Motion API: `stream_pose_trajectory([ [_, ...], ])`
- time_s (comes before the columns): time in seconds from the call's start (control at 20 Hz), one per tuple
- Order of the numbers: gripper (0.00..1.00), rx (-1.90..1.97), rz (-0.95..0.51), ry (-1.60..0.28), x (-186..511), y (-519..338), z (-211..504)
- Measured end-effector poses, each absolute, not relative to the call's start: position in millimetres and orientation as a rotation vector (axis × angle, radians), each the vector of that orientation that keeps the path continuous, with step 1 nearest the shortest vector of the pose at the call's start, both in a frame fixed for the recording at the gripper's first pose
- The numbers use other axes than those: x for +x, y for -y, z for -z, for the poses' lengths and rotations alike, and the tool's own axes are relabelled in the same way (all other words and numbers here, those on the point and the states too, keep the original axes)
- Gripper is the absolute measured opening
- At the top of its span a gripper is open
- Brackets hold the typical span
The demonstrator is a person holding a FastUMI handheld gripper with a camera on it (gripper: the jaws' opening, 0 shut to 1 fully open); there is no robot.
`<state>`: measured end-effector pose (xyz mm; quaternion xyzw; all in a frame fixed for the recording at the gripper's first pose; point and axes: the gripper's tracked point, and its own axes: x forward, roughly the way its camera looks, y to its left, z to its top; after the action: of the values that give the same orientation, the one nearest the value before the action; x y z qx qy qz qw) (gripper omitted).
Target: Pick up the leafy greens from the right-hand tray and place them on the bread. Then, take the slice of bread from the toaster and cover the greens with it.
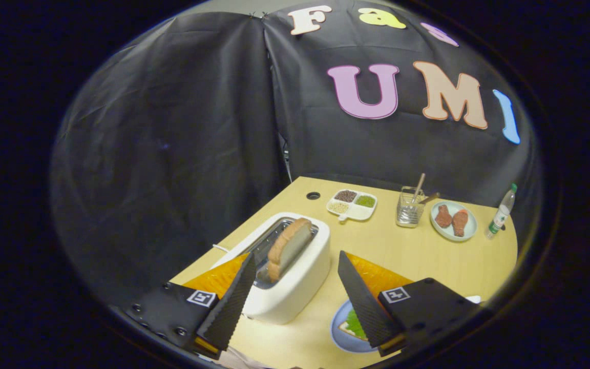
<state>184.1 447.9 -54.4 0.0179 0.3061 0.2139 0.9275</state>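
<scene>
A white toaster (295, 279) stands on the wooden table just ahead of my fingers, and a slice of bread (289, 247) sticks up out of its slot. My gripper (297, 262) is open, its two fingertips either side of the toaster's near end and nothing held. Below the right finger (364, 302) sits a blue plate (340, 330) with a piece of bread and leafy greens (355, 324) on it, partly hidden by that finger.
An orange mat (377, 274) lies under the toaster area. Beyond it stand a white divided dish of grains (352, 204), a clear cup of utensils (409, 207), a plate with meat pieces (454, 220) and a bottle (500, 212). A round hole (313, 195) marks the table's far edge.
</scene>
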Motion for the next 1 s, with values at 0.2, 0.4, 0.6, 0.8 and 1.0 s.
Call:
stream_pose_trajectory([
  [0.2, 1.00, 0.022, -0.406, -0.649, 211, -466, 64],
  [0.4, 0.98, 0.022, -0.387, -0.664, 225, -475, 80],
  [0.6, 0.75, 0.000, -0.372, -0.691, 224, -479, 93],
  [0.8, 0.45, 0.055, -0.352, -0.749, 216, -482, 110],
  [1.0, 0.14, 0.142, -0.298, -0.779, 216, -477, 110],
])
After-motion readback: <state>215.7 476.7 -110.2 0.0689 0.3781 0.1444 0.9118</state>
